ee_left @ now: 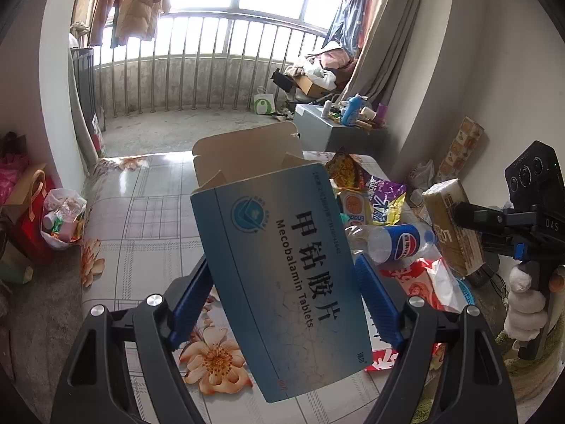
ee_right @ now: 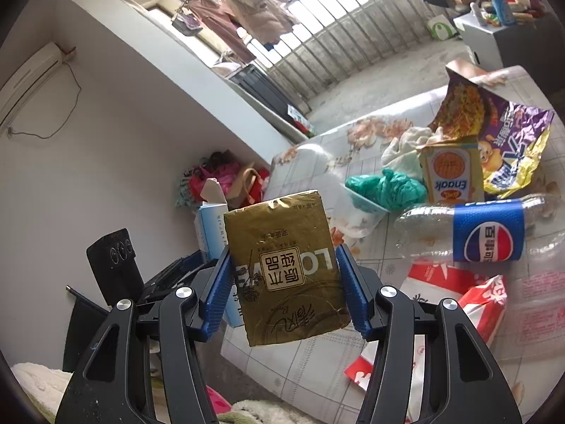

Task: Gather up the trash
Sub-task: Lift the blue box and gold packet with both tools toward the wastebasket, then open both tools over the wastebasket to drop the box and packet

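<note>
My left gripper (ee_left: 282, 259) is shut on a blue medicine box (ee_left: 282, 265), its top flap open, held tilted above the floral table (ee_left: 148, 219). My right gripper (ee_right: 282, 247) is shut on a gold tissue pack (ee_right: 286, 268), lifted off the table's near edge. In the left wrist view the right gripper (ee_left: 455, 222) and the gold tissue pack (ee_left: 448, 212) show at the right, with a gloved hand (ee_left: 522, 304) on the handle. On the table lie a Pepsi bottle (ee_right: 487, 233), an Enaak box (ee_right: 452, 173), a purple snack bag (ee_right: 515, 148) and a green plastic bag (ee_right: 385, 187).
A noodle wrapper (ee_right: 462, 102) and red-white wrappers (ee_right: 469, 293) also lie on the table. A plastic bag of rubbish (ee_left: 63, 219) and a red bag (ee_left: 31, 212) stand on the floor to the left. A grey cabinet (ee_left: 317, 127) with bottles is behind the table.
</note>
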{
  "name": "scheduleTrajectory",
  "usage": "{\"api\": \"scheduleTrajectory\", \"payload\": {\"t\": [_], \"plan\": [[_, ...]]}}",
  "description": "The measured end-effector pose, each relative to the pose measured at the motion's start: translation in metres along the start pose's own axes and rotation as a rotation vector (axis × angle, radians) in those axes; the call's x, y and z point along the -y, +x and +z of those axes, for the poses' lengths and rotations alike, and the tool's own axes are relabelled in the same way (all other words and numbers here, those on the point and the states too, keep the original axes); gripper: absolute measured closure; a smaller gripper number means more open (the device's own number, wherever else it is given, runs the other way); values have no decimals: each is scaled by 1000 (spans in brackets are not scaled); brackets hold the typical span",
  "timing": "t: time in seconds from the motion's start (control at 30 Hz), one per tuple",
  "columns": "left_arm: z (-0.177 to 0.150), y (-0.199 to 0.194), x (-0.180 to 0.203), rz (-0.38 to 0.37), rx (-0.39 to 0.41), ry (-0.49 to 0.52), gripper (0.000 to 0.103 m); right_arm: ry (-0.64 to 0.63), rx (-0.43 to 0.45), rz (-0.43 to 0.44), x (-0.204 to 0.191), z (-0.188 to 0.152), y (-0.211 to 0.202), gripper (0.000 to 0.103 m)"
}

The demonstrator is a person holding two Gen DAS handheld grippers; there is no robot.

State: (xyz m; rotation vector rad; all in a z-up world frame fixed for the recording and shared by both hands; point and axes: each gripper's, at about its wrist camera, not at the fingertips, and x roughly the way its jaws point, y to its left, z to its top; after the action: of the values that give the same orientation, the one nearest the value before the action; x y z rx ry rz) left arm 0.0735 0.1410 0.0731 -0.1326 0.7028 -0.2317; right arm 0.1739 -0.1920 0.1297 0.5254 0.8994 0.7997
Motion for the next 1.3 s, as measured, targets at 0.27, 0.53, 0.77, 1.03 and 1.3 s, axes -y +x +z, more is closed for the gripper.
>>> {"api": "scheduleTrajectory", "payload": {"t": [0.27,0.53,0.77,1.03,1.3], "plan": [[39,-7,76,-159,62,120,25,40,200,-51,17,-5,-84,49],[69,20,190,-418,4,232,25,169,440,-272,61,-50,-193,49],[91,82,336,-583,-179,373,24,430,637,-592,131,-119,-271,49],[71,209,508,-584,-505,502,24,796,744,-683,237,-179,-312,49],[-19,341,626,-480,-695,607,24,1044,748,-651,345,-213,-330,49]]}}
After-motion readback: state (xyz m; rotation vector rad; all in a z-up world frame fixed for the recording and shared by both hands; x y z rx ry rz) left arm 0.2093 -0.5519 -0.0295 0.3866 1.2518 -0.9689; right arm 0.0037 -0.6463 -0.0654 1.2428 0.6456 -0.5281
